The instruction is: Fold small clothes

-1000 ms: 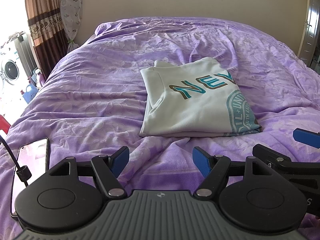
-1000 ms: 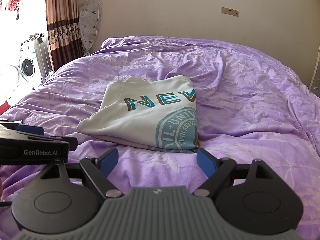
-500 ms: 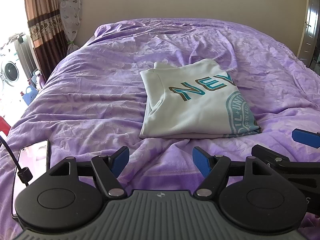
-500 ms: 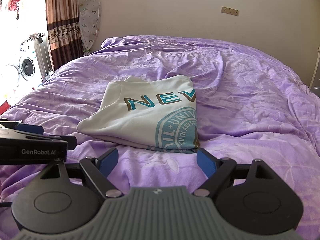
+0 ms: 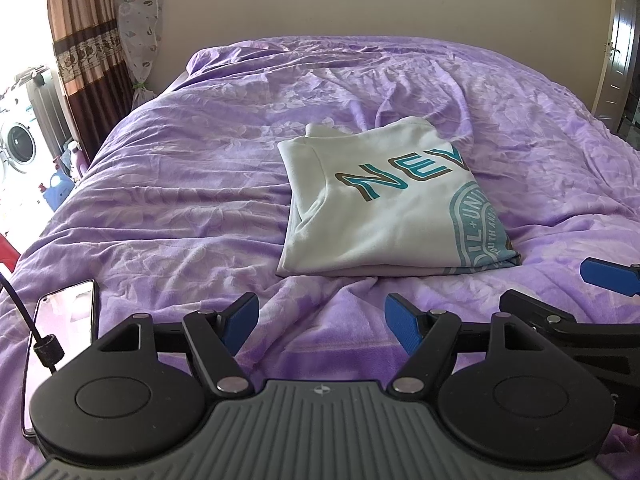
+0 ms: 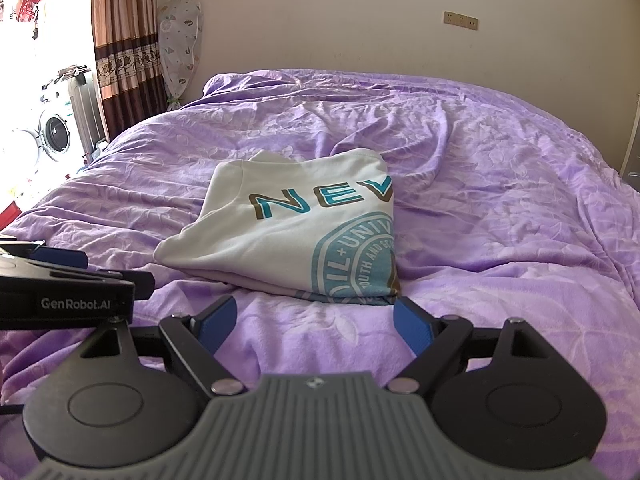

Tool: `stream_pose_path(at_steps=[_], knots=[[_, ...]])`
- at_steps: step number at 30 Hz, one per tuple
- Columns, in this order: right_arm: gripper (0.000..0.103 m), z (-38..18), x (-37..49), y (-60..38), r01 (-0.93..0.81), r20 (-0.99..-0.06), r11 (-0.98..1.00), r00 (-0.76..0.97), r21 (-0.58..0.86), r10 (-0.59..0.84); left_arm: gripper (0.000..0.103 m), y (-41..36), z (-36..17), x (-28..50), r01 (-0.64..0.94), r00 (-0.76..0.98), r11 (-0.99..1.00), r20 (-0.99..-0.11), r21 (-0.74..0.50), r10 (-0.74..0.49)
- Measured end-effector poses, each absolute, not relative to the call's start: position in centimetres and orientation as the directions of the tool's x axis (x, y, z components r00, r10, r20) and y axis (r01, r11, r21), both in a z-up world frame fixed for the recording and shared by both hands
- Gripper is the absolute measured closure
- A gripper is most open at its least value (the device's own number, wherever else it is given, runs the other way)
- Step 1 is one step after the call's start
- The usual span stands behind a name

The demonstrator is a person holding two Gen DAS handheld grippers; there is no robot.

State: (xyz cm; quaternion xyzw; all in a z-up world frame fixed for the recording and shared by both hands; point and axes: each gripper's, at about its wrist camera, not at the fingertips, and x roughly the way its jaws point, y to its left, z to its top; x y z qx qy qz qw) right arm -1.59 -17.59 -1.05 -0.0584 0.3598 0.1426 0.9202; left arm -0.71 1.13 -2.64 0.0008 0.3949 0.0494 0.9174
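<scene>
On the purple bed (image 5: 180, 200), a shirt (image 5: 384, 216) is shown folded into a compact rectangle, apparently finished, while left gripper (image 5: 320, 320) and right gripper (image 6: 316, 320) are held wide apart, empty, nearby.

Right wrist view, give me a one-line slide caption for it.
Open right claw poised short of a folded white T-shirt lying on a purple bedspread, left claw alongside.

A folded cream cotton T-shirt (image 5: 384, 216) is printed with teal letters edged in brown and a teal round seal. The crumpled purple bedspread (image 5: 192, 184) is patterned with paler leaves. Brown striped curtains (image 6: 120, 40) are banded with a floral border.
</scene>
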Motion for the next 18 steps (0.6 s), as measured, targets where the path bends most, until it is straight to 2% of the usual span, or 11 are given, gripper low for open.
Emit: stream_pose_path(at_steps=[18], knots=[[0.022, -1.06, -1.58, -17.58, -0.304, -0.679, 0.953, 0.7, -0.004, 0.22, 0.02, 1.05, -2.64, -0.75, -0.094, 0.685, 0.995, -0.722, 0.045, 0.098]])
